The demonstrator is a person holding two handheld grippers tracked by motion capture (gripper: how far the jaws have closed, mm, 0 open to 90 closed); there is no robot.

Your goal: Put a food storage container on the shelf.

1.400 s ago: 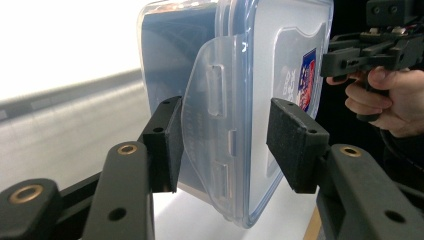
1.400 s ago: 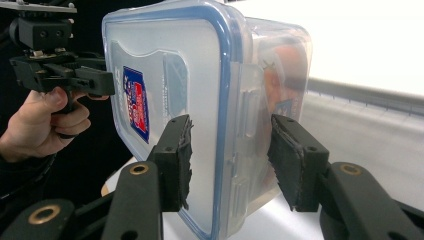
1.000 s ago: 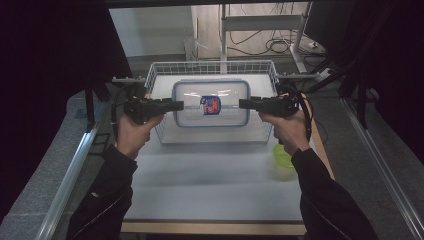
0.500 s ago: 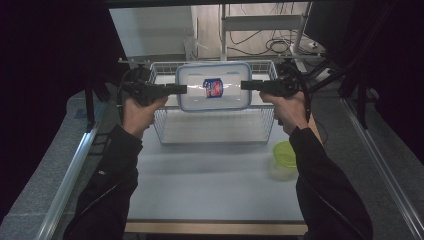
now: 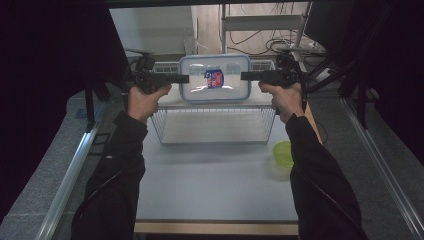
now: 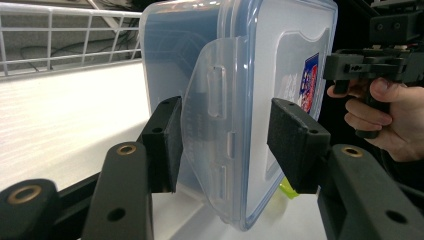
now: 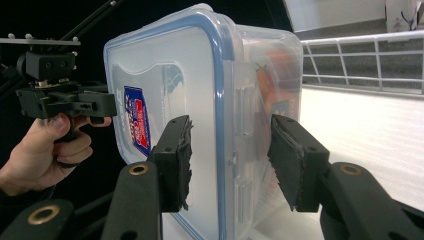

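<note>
The left gripper (image 5: 182, 78) clamps one short end of a clear plastic container (image 5: 215, 85) with a blue-rimmed lid, and the right gripper (image 5: 246, 76) clamps the opposite end, so the box hangs between the two sets of jaws, held off the table. In the left gripper view the container (image 6: 235, 95) stands on edge between the two black pads, the latch flap of its lid lying right in the gap; the left-hand pad presses the box's body while the right-hand pad sits against the lid face. In the right gripper view the same holds in mirror: the container (image 7: 200, 115) fills the gap between the pads, both of them against its sides, with the red and blue label on the lid just beyond the left-hand pad. Below and just in front of both grippers, toward the person, stands a white wire basket (image 5: 215, 125) on the table (image 5: 210, 190). A small green bowl (image 5: 283, 152) rests on the table below the right gripper, near the person's right sleeve and well apart from the container.
</note>
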